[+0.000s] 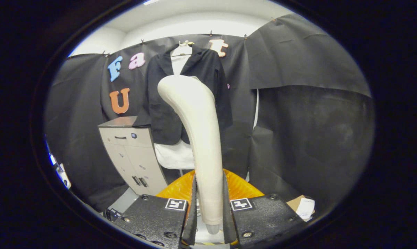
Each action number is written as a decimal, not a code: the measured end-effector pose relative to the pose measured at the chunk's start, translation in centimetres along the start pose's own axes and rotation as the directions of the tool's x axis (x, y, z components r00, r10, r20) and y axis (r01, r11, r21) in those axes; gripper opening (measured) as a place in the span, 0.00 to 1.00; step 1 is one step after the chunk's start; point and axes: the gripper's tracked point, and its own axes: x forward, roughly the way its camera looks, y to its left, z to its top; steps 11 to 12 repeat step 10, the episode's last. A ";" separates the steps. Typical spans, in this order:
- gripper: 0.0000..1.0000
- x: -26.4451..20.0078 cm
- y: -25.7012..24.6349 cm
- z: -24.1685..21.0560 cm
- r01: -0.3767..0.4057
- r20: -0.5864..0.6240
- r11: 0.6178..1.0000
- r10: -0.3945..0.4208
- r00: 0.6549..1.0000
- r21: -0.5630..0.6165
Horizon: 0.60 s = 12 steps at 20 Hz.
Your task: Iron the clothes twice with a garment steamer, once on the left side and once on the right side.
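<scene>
A cream-white garment steamer (198, 131) stands upright between my two black fingers, its handle pressed from both sides by the pads (193, 204), its curved head rising in front of the clothes. My gripper (210, 207) is shut on that handle. Beyond the steamer hangs a black jacket (208, 74) over a white shirt (175, 155) on a hanger against the back wall. The steamer's head covers the middle of the jacket; I cannot tell whether it touches the fabric.
A grey cabinet (132, 155) with drawers stands to the left of the hanging clothes, under the jacket's left sleeve. An orange rounded object (239, 188) lies low just behind my fingers. A cardboard piece with a white label (303, 207) lies on the floor to the right.
</scene>
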 end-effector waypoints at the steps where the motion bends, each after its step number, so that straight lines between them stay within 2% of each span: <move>1: 0.33 -0.9 0.0 0.3 -0.015 0.009 1.000 0.015 1.000 0.004; 7: 0.33 -5.1 0.3 1.2 -0.077 0.047 0.997 0.075 0.996 0.023; 12: 0.33 -6.5 0.1 1.9 -0.078 0.070 0.996 0.075 0.995 0.041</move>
